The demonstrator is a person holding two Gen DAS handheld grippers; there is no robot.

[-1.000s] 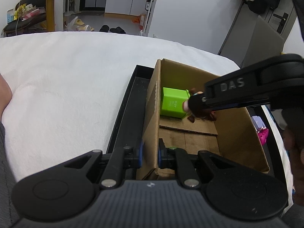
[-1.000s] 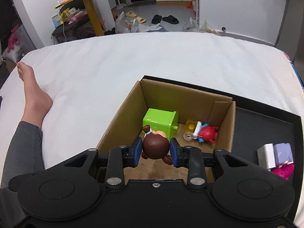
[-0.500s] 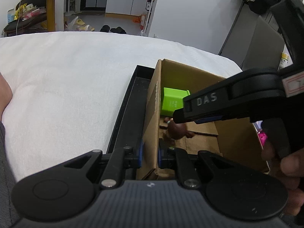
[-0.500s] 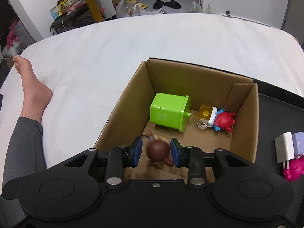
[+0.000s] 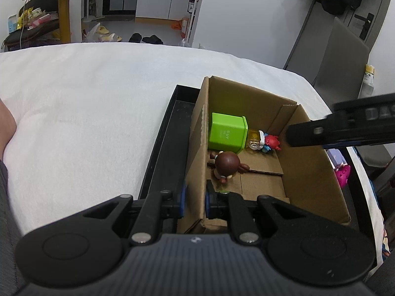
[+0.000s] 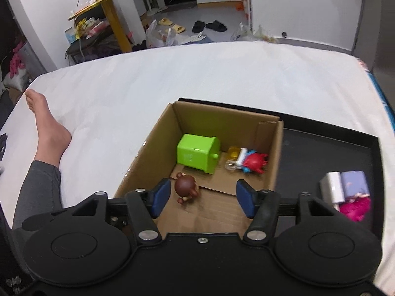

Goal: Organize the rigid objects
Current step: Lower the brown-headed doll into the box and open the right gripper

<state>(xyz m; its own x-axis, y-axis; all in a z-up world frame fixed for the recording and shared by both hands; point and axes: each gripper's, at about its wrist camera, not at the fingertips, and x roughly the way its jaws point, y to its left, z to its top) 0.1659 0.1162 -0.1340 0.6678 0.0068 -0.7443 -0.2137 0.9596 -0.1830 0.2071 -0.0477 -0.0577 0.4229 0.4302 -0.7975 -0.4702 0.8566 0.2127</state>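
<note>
Our left gripper (image 5: 195, 201) is clamped on the near wall of the cardboard box (image 5: 197, 133). Our right gripper (image 6: 203, 195) is opening; the brown bear figure (image 6: 185, 188) lies free on the box floor, just beside its left pad.

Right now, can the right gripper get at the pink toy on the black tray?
Probably yes. The right gripper is opening, nothing between its pads, and the pink toy lies uncovered on the black tray, outside the cardboard box.
</note>
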